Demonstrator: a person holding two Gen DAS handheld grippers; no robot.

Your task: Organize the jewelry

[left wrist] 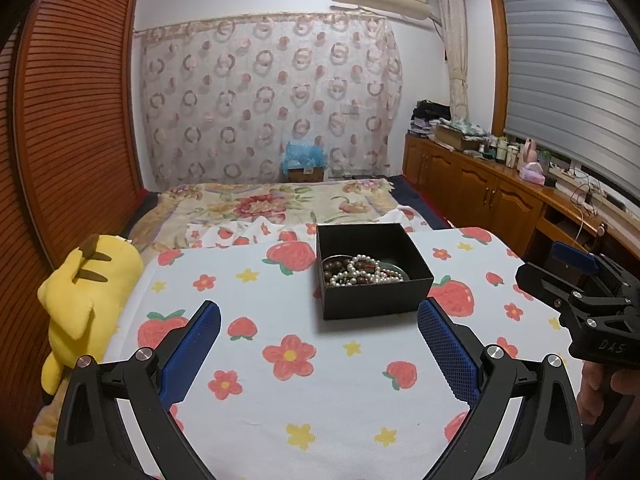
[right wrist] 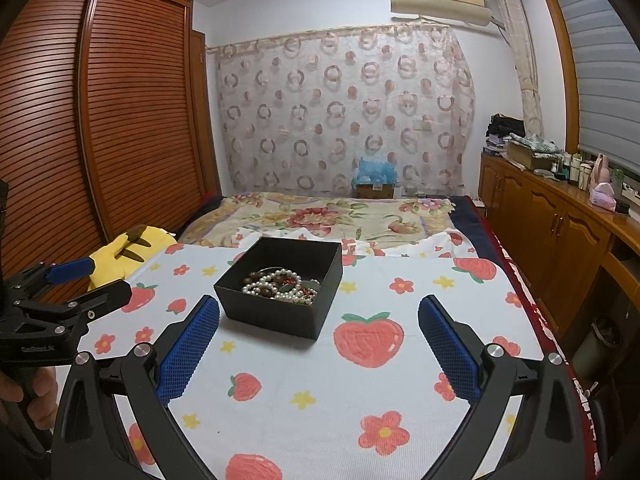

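Observation:
A black open box (left wrist: 376, 300) stands on the strawberry-print cloth (left wrist: 280, 400) on the bed. Inside it lie a white pearl strand (left wrist: 366, 270) and brown wooden beads (left wrist: 334, 268), tangled together. The box also shows in the right wrist view (right wrist: 276, 316), with the pearls (right wrist: 276, 284) inside. My left gripper (left wrist: 319, 354) is open and empty, hovering just short of the box. My right gripper (right wrist: 319, 350) is open and empty, also near the box's front. Each gripper shows at the edge of the other's view.
A yellow plush toy (left wrist: 84, 300) lies at the cloth's left edge, beside the slatted wooden wardrobe (left wrist: 72, 120). A floral blanket (left wrist: 280, 204) covers the bed behind the box. Wooden cabinets (left wrist: 480, 184) with bottles and clutter run along the right wall.

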